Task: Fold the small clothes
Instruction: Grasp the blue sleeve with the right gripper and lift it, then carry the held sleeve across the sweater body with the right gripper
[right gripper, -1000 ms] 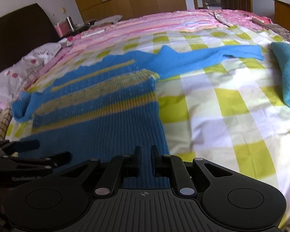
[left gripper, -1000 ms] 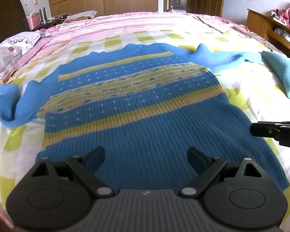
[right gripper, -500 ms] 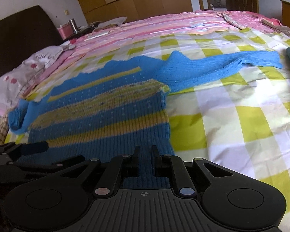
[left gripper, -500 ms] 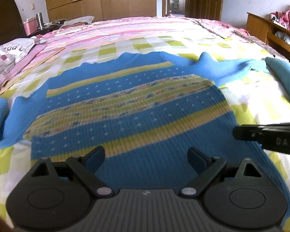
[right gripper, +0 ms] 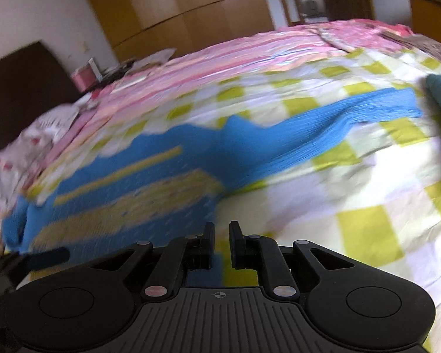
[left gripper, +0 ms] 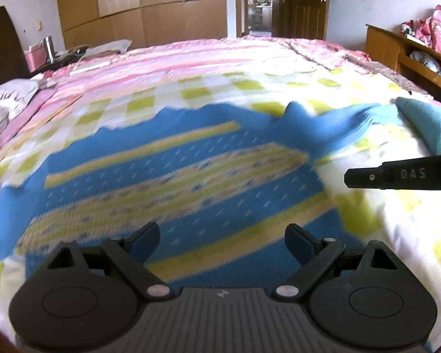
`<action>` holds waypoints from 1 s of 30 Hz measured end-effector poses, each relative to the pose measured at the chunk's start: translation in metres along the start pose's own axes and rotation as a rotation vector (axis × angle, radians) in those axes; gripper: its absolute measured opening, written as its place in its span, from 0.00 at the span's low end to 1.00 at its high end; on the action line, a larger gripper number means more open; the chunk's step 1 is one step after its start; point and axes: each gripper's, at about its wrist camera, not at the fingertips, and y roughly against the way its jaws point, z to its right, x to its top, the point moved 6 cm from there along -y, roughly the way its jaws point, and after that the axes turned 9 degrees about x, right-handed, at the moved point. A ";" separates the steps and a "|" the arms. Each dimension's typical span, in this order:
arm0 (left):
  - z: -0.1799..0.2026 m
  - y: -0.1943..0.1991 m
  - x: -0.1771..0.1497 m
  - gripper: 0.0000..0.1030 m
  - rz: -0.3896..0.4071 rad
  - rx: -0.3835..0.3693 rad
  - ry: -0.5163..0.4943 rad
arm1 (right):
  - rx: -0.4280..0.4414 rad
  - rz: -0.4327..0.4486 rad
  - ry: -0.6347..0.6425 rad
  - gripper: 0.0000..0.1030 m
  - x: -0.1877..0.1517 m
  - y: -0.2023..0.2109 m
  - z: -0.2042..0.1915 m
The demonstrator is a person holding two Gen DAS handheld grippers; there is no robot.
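Note:
A blue knitted sweater (left gripper: 176,176) with yellow patterned bands lies flat on the checked bedspread (right gripper: 338,206), sleeves spread out. My left gripper (left gripper: 222,232) hovers open over its lower body, with nothing between the blue pads. My right gripper (right gripper: 222,229) is over the sweater's (right gripper: 132,176) right edge, jaws almost together with a narrow slit and no cloth in them. In the left wrist view one of its fingers (left gripper: 397,175) shows as a dark bar beside the sweater's right side. The right sleeve (right gripper: 323,135) stretches away to the right.
A folded teal garment (left gripper: 426,120) lies at the right sleeve's end. Pink striped bedding covers the far half of the bed. A pillow (left gripper: 6,100) and dark headboard (right gripper: 23,79) are on the left, a wooden shelf (left gripper: 411,50) on the right.
Both grippers have moved forward over the sweater, from its hem toward the patterned bands. The jaws of each stand as before, and the sweater has not shifted.

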 end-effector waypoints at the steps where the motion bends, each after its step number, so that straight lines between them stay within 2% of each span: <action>1: 0.005 -0.002 0.005 0.94 0.006 -0.004 -0.002 | -0.010 0.010 -0.015 0.13 0.004 0.000 0.008; 10: 0.050 -0.022 0.024 0.94 0.010 -0.046 -0.038 | -0.096 0.061 -0.146 0.18 0.036 -0.010 0.084; 15: 0.072 -0.027 0.027 0.94 0.018 -0.064 -0.064 | -0.096 0.091 -0.231 0.19 0.049 -0.015 0.115; 20: 0.087 -0.033 0.031 0.94 0.027 -0.068 -0.084 | -0.078 0.147 -0.262 0.33 0.066 -0.017 0.131; 30: 0.102 -0.041 0.039 0.94 0.044 -0.068 -0.071 | -0.031 0.190 -0.379 0.39 0.081 -0.029 0.158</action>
